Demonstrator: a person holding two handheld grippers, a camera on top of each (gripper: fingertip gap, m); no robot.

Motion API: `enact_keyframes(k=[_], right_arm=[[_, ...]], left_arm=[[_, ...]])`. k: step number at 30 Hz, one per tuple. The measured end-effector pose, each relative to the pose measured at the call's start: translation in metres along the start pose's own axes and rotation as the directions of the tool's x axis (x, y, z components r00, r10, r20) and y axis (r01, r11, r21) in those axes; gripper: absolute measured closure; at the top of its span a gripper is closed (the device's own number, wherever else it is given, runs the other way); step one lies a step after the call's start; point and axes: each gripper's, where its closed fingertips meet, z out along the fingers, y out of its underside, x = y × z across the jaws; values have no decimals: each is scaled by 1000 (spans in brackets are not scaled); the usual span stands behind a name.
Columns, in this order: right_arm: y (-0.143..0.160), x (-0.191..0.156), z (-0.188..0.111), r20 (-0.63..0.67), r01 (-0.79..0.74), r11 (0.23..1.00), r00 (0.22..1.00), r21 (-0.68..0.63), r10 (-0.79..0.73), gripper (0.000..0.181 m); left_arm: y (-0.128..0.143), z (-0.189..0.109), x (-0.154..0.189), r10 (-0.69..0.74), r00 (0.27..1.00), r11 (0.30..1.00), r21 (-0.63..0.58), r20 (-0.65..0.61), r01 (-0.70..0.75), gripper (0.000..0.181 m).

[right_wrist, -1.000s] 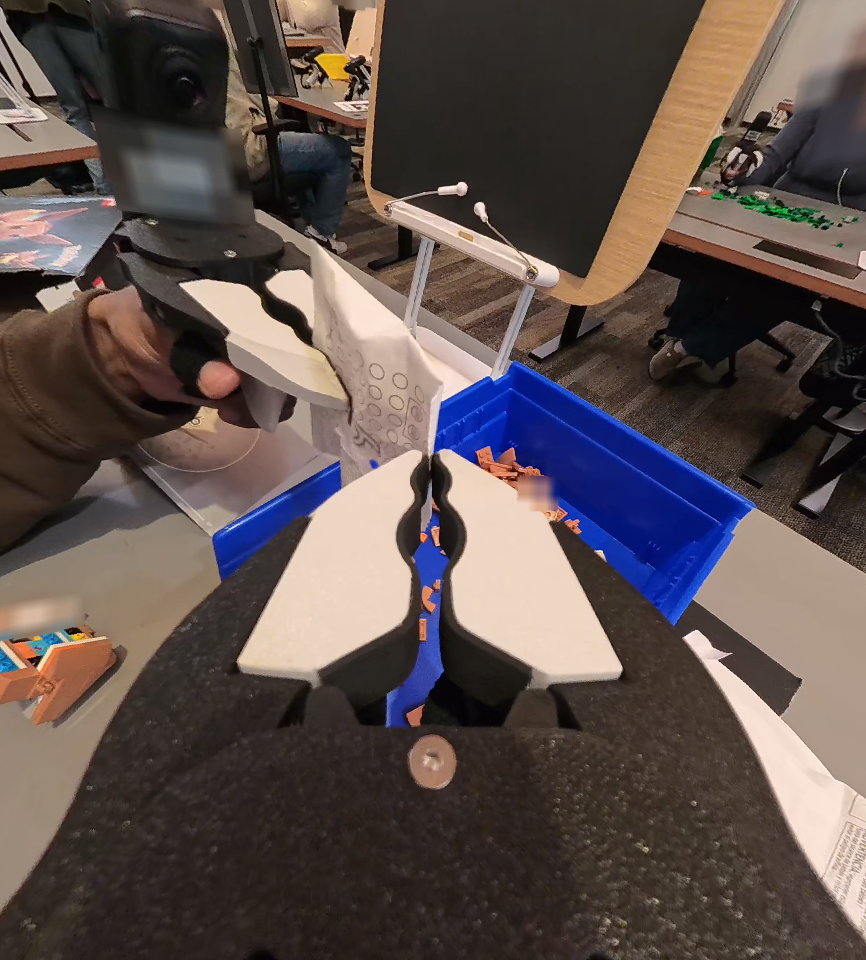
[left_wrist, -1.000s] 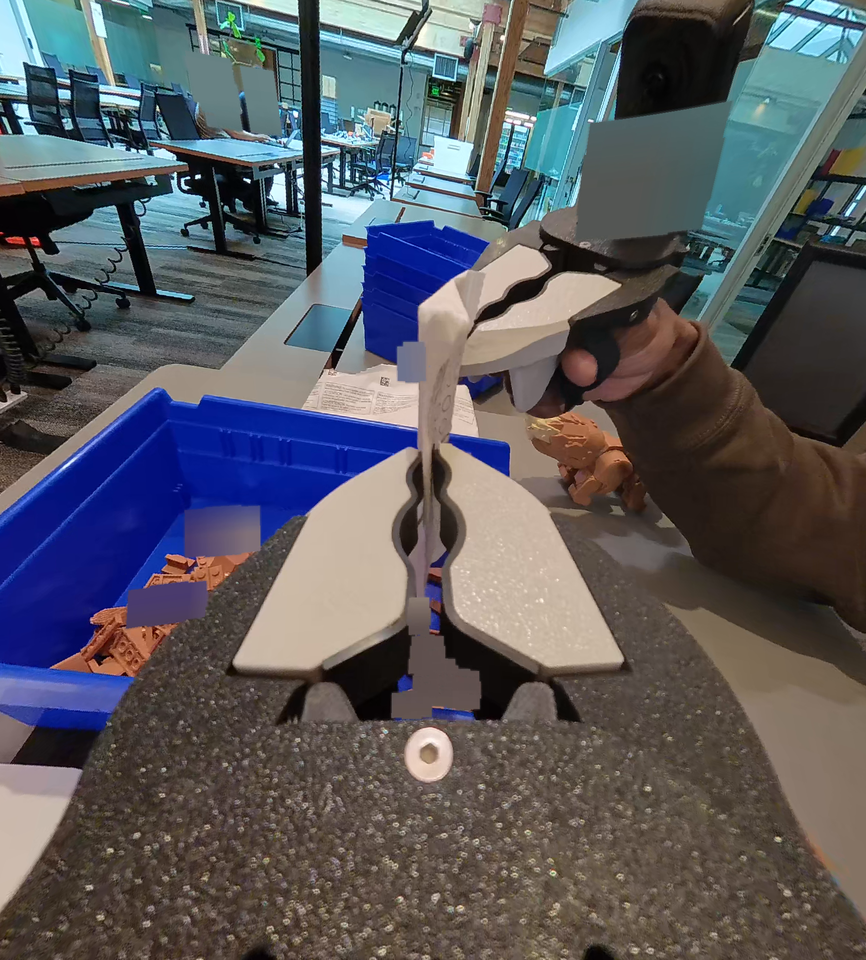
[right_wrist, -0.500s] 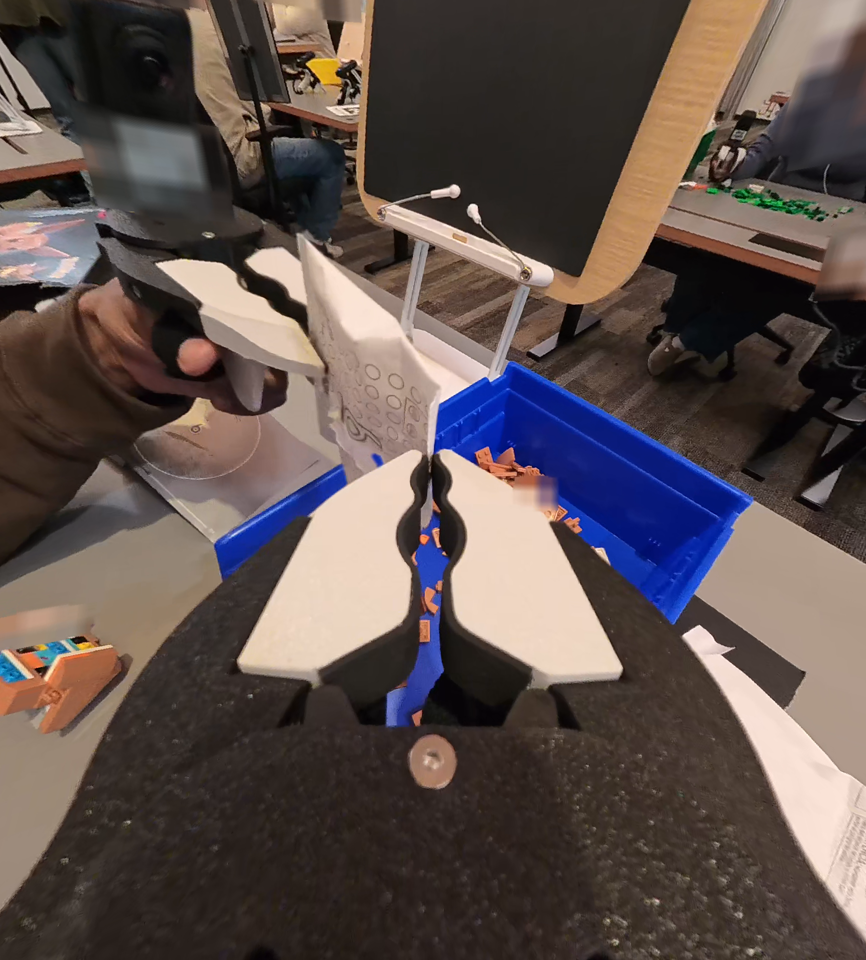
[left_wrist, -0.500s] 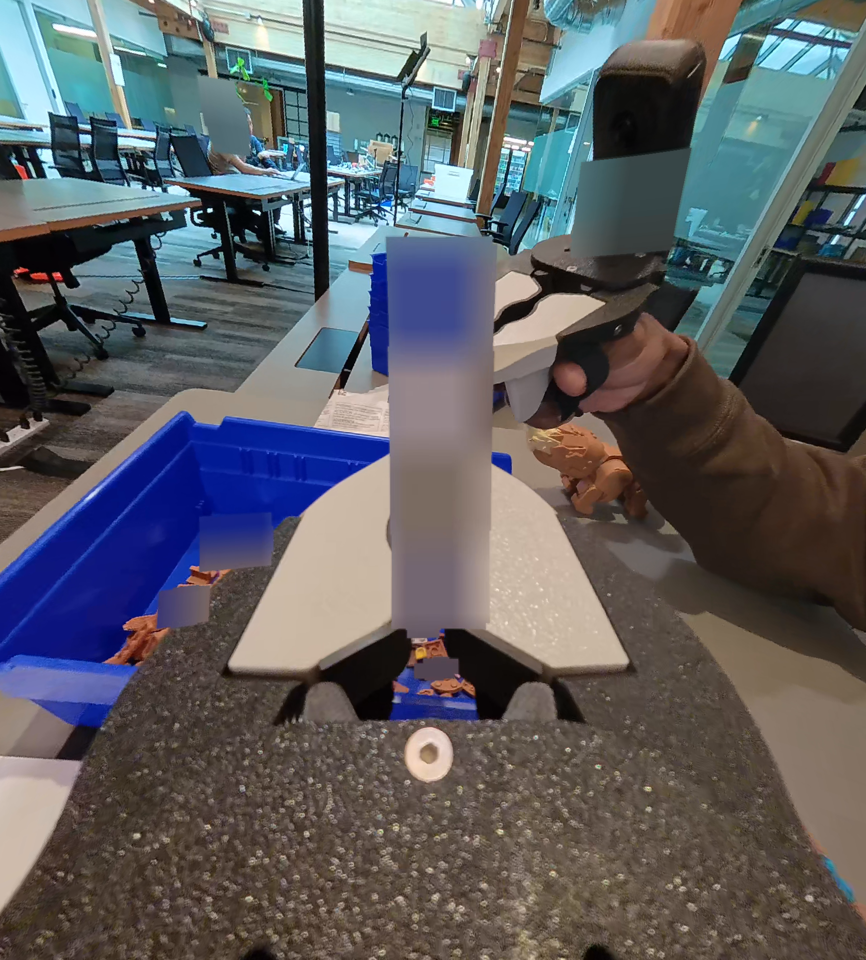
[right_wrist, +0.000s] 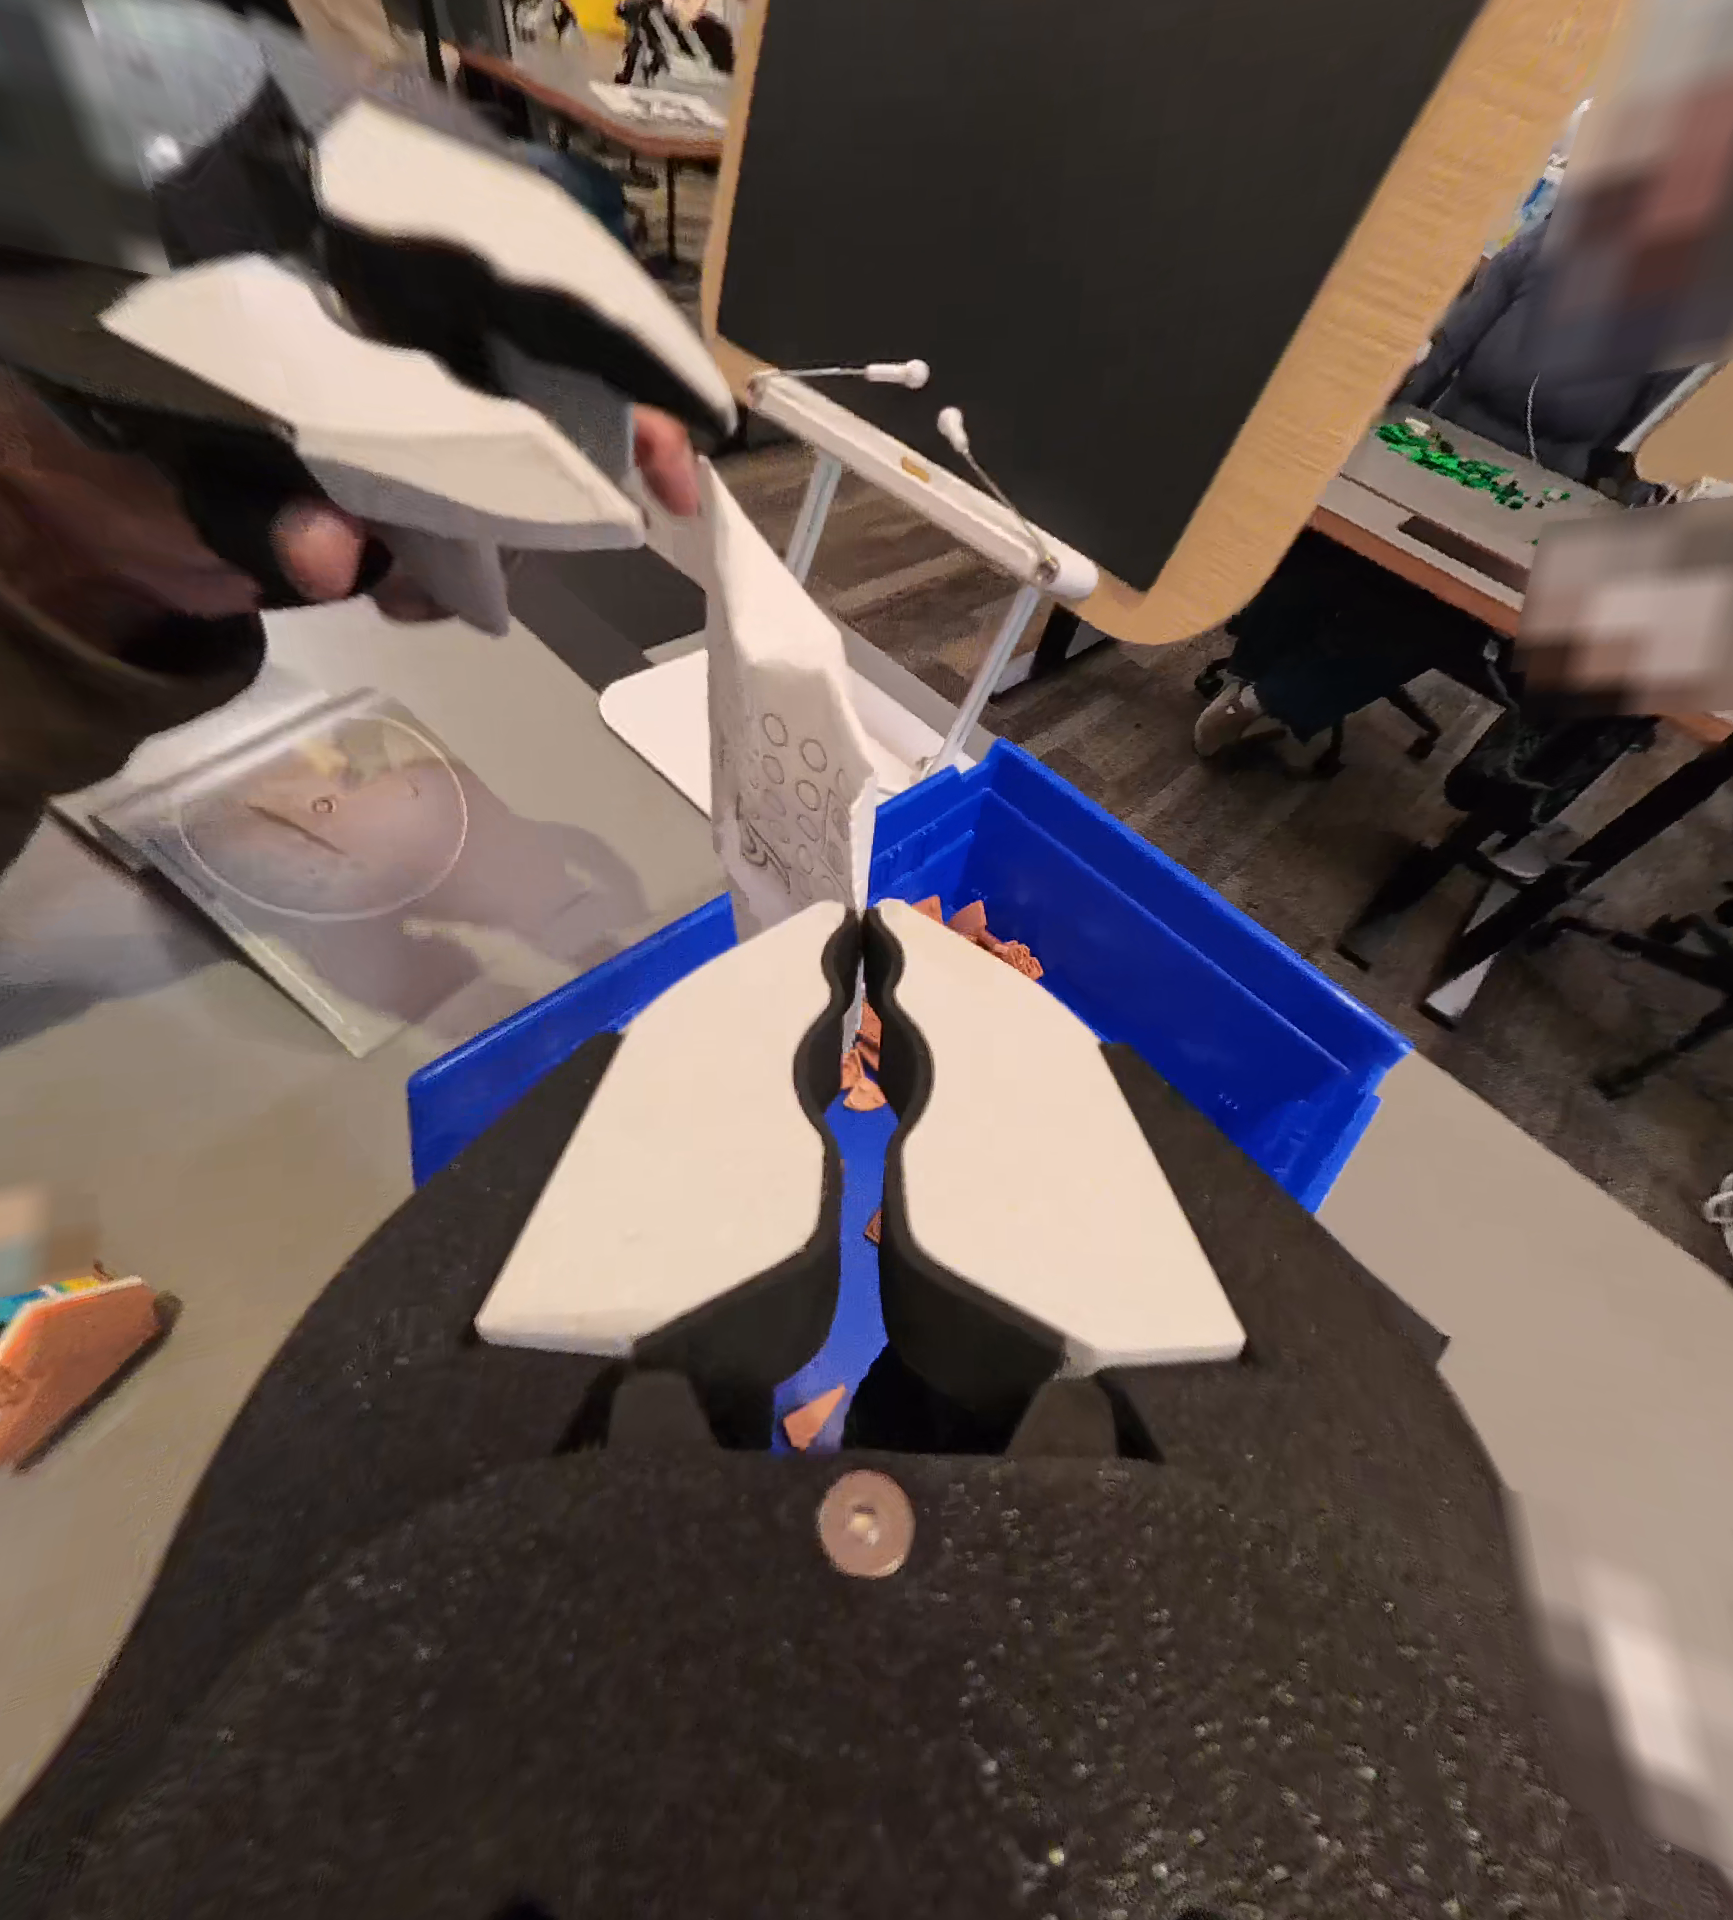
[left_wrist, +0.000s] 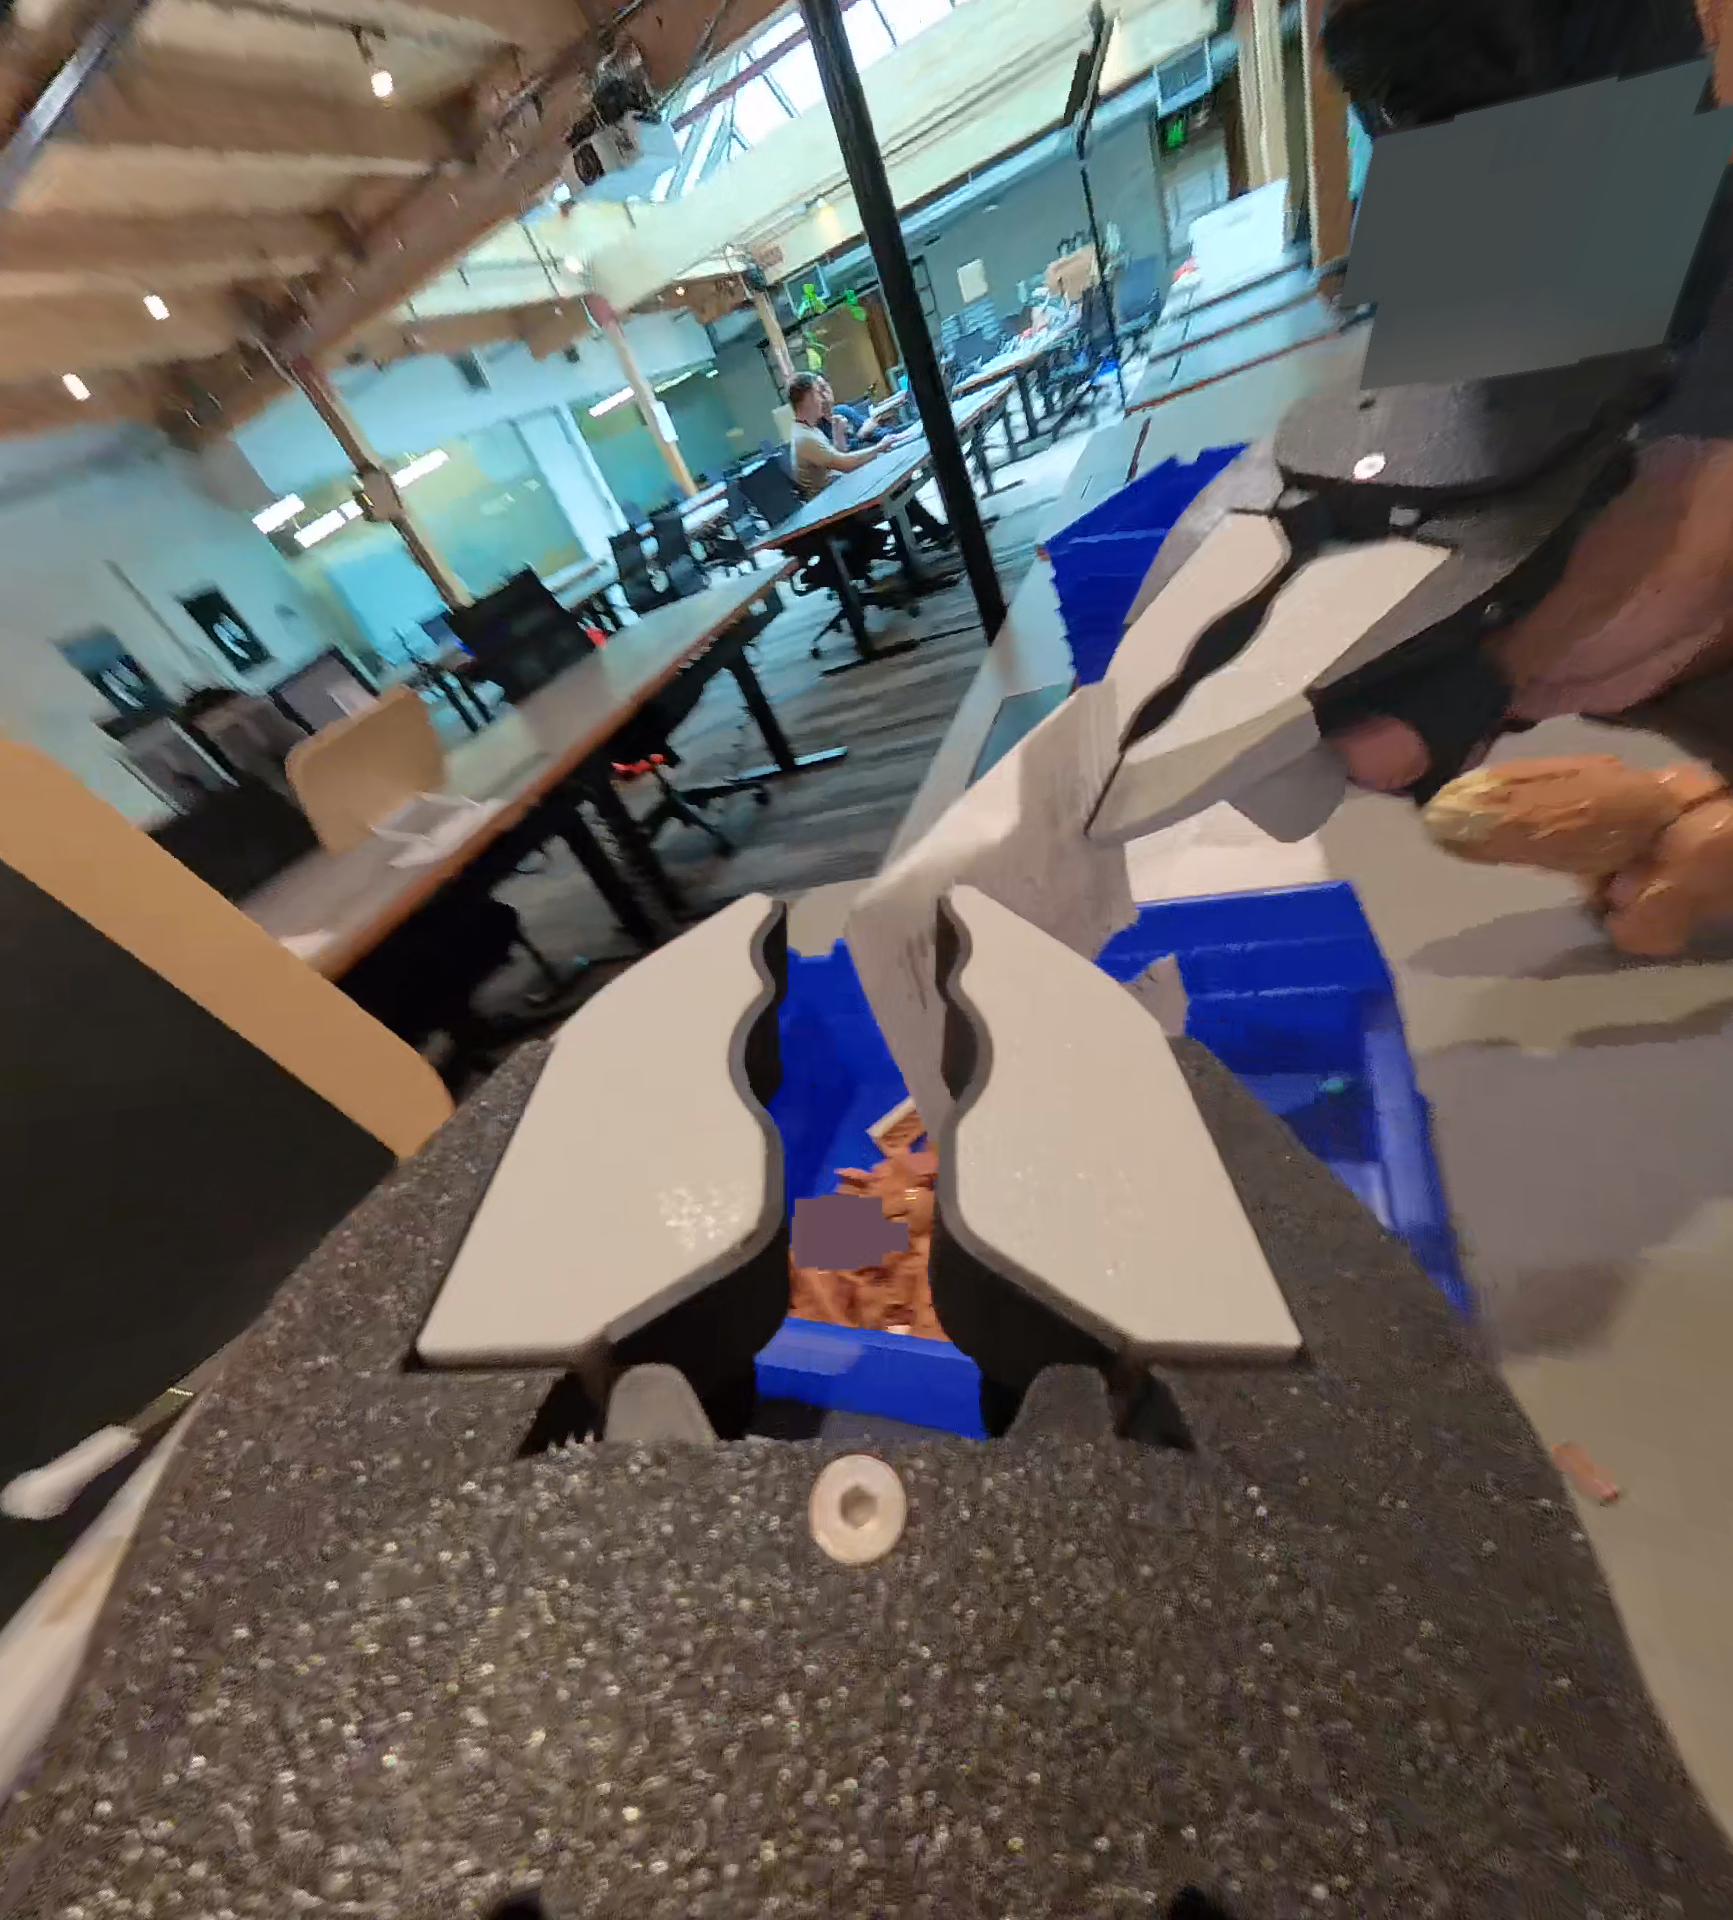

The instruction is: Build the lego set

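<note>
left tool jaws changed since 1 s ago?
Yes. The left tool was shut on the paper bag; now its jaws stand apart above the blue bin, with only the right tool gripping.

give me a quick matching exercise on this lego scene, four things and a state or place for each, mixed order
Things:
1. left gripper
2. right gripper
3. blue bin
4. brown lego figure

States or places:
a. stands on the grey table
b. shut on the white paper bag
c. holds loose brown pieces
d. jaws apart, clamping nothing

Pairs: 1-d, 2-b, 3-c, 4-a
</note>
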Motion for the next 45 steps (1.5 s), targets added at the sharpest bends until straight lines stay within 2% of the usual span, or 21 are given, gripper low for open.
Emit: enact_keyframes(k=[3, 6, 9, 12, 20, 27, 32, 37, 45], right_arm=[[-3, -14, 3, 0, 95, 995, 995, -34, -95, 181], [-10, -24, 1, -5, 147, 988, 989, -36, -148, 181], [-19, -30, -3, -8, 169, 985, 985, -21, -170, 181], [-27, -36, -8, 8, 163, 987, 987, 10, -163, 181], [-50, -33, -21, 4, 51, 990, 999, 134, -52, 181], [-72, -48, -32, 86, -37, 971, 996, 238, 17, 180], [-85, -65, -41, 139, -30, 958, 990, 284, -10, 180], [-95, -72, -55, 124, 40, 944, 989, 328, -85, 180], [-108, -88, -92, 119, 155, 904, 968, 399, -219, 180]], left_arm=[[-2, -3, 13, 172, 985, 983, -62, -20, -173, 154], [18, -4, 21, 238, 967, 951, -183, -89, -251, 154], [24, -7, 23, 244, 963, 945, -196, -117, -263, 157], [21, -13, 25, 222, 963, 959, -142, -156, -244, 163], [14, -27, 18, 84, 975, 996, -1, -204, -86, 157], [7, -25, 23, 81, 971, 996, 50, -225, -72, 179], [-8, -33, 23, 96, 967, 982, 179, -234, -54, 180], [-24, -42, 34, 291, 939, 938, 245, -184, -243, 180], [-57, -55, 71, 596, 794, 792, 255, -121, -555, 180]])
